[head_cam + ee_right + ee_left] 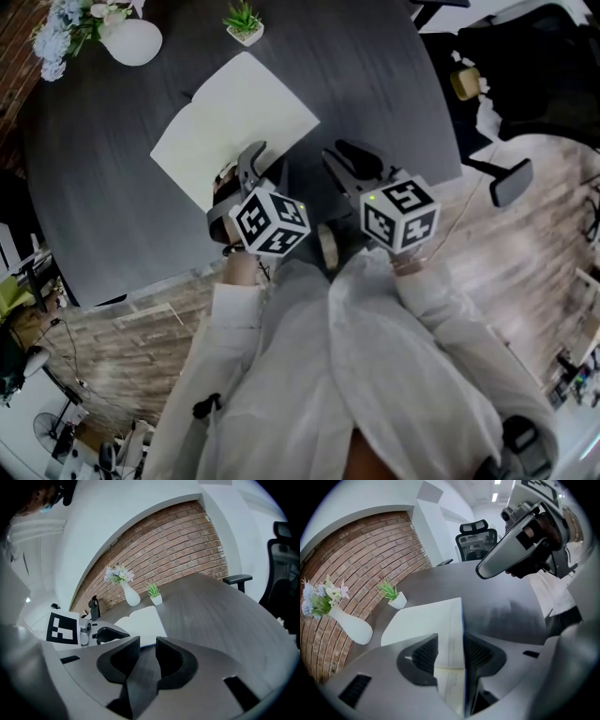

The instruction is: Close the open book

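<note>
Paper, pale and flat: the left gripper's (450, 638) ribbed black pads (425, 654) pinch the open book's (424, 620) blue-edged pages. The right gripper (147, 643) hangs narrowly parted, empty, over the dark wood-grain table (211, 616).

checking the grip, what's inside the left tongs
The near edge of the book, white pages with a blue cover rim, fills the gap in the left tongs. The tongs hide the table beneath that edge.
</note>
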`<action>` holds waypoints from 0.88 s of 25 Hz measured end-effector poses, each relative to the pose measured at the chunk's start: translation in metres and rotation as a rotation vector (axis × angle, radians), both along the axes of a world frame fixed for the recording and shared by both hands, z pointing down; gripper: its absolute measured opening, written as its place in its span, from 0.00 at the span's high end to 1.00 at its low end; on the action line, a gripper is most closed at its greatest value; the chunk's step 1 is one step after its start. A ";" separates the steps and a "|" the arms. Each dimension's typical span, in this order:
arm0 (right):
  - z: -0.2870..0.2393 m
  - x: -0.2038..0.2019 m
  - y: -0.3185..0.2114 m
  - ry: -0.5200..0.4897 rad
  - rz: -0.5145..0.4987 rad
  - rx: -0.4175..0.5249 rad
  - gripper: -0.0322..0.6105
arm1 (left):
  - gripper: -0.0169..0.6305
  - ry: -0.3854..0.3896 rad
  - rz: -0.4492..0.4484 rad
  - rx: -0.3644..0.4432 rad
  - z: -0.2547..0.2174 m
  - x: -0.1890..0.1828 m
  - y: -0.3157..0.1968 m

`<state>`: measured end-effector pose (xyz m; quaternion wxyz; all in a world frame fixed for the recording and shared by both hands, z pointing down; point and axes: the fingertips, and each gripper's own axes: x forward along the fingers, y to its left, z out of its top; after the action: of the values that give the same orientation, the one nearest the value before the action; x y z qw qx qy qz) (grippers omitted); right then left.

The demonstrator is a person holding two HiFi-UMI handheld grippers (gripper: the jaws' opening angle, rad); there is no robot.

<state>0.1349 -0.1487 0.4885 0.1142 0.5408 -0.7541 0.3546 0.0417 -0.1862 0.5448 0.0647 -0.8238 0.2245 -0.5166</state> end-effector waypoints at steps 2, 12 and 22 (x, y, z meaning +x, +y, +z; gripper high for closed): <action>0.001 -0.001 -0.001 -0.011 -0.001 -0.008 0.80 | 0.73 0.009 0.001 -0.008 0.000 0.000 0.003; 0.017 -0.003 -0.014 -0.048 0.017 -0.048 0.80 | 0.81 0.052 -0.010 0.011 -0.008 -0.008 0.009; 0.029 -0.008 -0.032 -0.243 0.100 -0.121 0.72 | 0.83 0.129 -0.039 0.032 -0.021 -0.011 0.011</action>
<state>0.1270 -0.1811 0.5175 0.0370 0.5228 -0.7118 0.4675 0.0306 -0.1756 0.5240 0.0532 -0.8496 0.2522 -0.4601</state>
